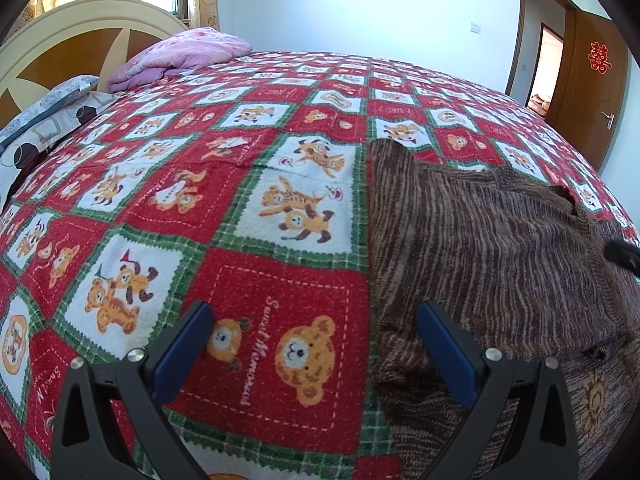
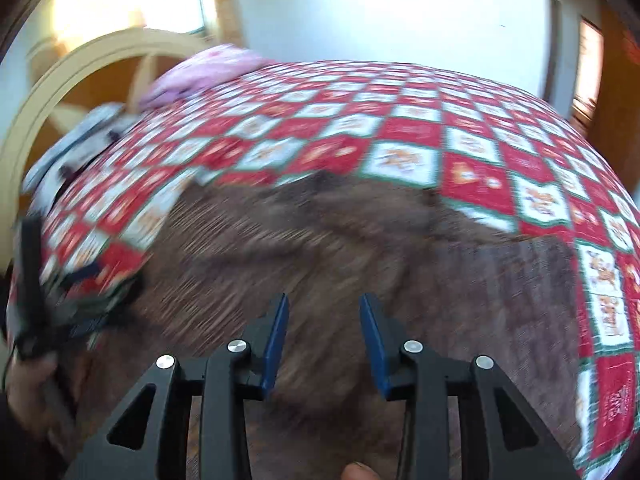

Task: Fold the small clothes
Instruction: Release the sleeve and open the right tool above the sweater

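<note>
Both tools I see parted and holding nothing: my left tool spread wide over the sweater's left edge, my right tool narrower above its blurred middle. The brown knitted sweater lies flat on the bed. Beyond its far edge the bear quilt runs bare to the pink pillow.

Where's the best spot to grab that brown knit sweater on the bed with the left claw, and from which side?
Take the brown sweater by its straight left edge, near the bottom corner close to the left claw. Come in from the left over the bedspread: that edge lies flat and exposed there, and the open claw already straddles it. The right claw is open above the sweater's middle.
</note>
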A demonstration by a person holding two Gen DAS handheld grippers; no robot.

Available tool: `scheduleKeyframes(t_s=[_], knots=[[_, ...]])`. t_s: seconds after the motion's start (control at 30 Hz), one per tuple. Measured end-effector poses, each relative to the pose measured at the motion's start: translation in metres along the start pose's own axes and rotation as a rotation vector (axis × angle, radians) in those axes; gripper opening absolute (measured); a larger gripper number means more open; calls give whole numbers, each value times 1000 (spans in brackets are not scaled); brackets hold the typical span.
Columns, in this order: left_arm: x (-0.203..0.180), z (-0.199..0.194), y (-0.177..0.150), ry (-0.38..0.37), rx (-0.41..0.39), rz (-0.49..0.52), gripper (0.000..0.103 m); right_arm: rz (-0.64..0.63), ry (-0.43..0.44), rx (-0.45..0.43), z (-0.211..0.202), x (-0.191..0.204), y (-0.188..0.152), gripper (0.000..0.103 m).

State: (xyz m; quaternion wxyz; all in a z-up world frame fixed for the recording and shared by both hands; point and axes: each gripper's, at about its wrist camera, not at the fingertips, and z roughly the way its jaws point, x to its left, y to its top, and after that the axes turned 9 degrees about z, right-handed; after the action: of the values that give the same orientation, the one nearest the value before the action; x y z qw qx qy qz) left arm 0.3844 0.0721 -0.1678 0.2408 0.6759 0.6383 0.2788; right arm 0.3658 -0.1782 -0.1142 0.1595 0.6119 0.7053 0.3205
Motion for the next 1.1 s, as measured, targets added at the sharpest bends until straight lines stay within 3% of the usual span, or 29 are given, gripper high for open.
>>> scheduleKeyframes(t_s=[0.1,0.17,0.3,0.43,0.57,0.63,0.87,1.1], knots=[[-1,0,0,8,1,6,103,-28,-2,82,12,7,-20,35],[-1,-1,0,12,2,8,103,-45,-7,57,9,7,-30,35],[-2,-3,-2,15,3,10,103,-20,3,89,3,4,-27,35],[-2,-4,-3,15,5,11,103,49,-8,-17,-12,-6,-15,35],[-2,-4,-3,17,6,13,103,33,-57,77,14,-12,-24,35],[-3,-4,-4,18,7,16,103,-5,-61,49,9,-8,-29,35],[-5,-7,-7,19,8,26,103,24,-16,38,6,-17,-32,37],[-7,-12,-9,13,20,26,103,83,-11,23,-23,-28,-44,44]])
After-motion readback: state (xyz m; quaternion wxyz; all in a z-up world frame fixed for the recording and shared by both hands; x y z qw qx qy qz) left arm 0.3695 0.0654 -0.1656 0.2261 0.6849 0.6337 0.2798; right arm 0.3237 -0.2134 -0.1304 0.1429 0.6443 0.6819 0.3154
